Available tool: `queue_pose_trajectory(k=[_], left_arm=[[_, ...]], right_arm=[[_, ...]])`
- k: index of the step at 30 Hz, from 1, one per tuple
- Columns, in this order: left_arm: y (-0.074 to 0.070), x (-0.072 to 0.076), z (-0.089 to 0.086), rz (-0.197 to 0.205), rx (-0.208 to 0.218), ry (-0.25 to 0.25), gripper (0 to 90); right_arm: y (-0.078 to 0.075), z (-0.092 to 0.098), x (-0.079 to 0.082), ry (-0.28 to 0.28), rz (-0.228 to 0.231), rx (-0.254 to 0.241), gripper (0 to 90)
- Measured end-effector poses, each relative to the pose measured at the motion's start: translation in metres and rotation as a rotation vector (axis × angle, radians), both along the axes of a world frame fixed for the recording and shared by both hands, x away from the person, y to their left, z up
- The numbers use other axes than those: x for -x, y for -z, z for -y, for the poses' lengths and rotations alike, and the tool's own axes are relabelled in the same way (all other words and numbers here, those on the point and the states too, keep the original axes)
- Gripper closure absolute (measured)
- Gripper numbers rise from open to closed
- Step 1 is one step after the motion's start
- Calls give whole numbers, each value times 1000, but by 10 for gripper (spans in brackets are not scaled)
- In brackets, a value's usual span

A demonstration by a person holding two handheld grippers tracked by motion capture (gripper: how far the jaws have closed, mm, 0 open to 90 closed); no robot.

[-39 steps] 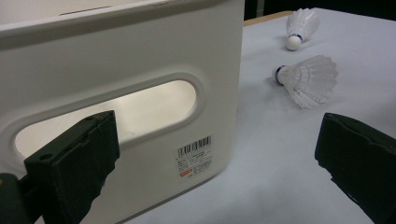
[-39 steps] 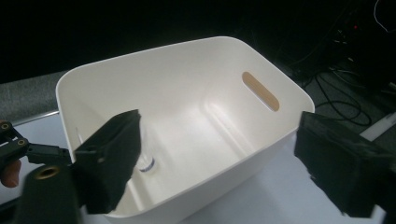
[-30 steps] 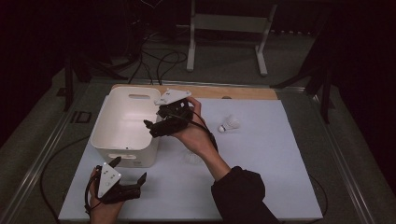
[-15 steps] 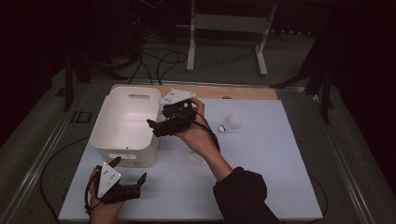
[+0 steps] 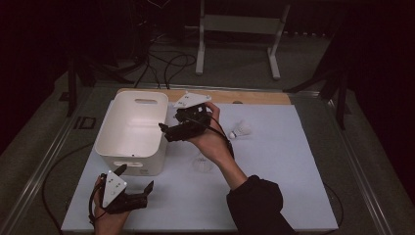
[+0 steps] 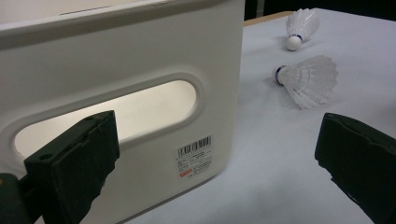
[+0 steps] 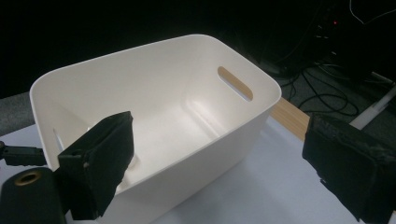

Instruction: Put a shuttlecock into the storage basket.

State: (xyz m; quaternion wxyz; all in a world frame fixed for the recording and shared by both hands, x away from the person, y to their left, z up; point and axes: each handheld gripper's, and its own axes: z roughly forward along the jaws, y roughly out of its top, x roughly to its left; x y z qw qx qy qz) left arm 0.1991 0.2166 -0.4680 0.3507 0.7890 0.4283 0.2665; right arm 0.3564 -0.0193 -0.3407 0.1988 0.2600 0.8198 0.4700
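A white plastic bin (image 5: 128,147) stands on the left half of the white table. My right gripper (image 5: 165,132) hangs open over the bin's right rim, jaws pointing at the bin. In the right gripper view its jaws (image 7: 224,158) frame the bin's inside (image 7: 187,107); a small pale thing (image 7: 132,164) lies on the bin floor, half hidden by the left jaw. My left gripper (image 5: 136,178) rests open at the table's near left, in front of the bin. Two white shuttlecocks lie on the table: one (image 5: 201,164) (image 6: 308,79) near the bin, another (image 5: 240,130) (image 6: 301,25) farther right.
The bin's near wall (image 6: 140,70) has a handle slot and a barcode label (image 6: 194,158). A wooden strip (image 5: 254,97) runs along the table's far edge. Cables and a white stand (image 5: 237,29) are on the floor beyond.
My right gripper has drifted a little to the right near the bin's rim, still open. The left gripper and both table shuttlecocks have stayed put.
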Motion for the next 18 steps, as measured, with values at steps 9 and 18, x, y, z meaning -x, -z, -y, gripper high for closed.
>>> queue_pose_trajectory(k=[9, 18], left_arm=[[1, -1, -1, 0, 3, -1, 5], [1, -1, -1, 2, 3, -1, 5]], right_arm=[[1, 9, -2, 18, 3, -12, 89], [0, 19, -4, 43, 11, -11, 90]])
